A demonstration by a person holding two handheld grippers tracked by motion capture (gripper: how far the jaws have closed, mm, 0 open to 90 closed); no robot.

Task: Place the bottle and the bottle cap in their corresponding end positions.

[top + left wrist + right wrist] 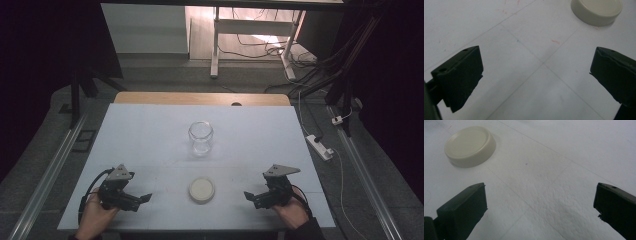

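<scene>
Left gripper (146, 198): sitting low at the near left of the table (150, 130), held by the person's left hand (95, 215); its jaws are standing wide apart with nothing between them, and they are pointing toward the middle of the near edge.

Left gripper, own view (536, 72): the two black jaws are rising at either side over bare white tabletop; the lid (596, 11) is lying ahead and toward the upper right, well clear of both jaws.

Right gripper (248, 195): sitting low at the near right of the table, held by the person's right hand (290, 212); its jaws are gaping too, gripping nothing, and facing the left gripper across the table.

Right gripper, own view (540, 200): jaws are standing far apart over the white surface; the lid (470, 146) is lying ahead at the upper left, apart from them.

Lid (201, 189): a round cream cap, lying flat on the table between the two grippers, touched by neither.

Jar (200, 138): a clear glass jar, standing upright and uncapped near the table's centre, beyond the lid and well apart from both grippers.

Table: a white top with faint lines and small coloured marks showing on it.
</scene>
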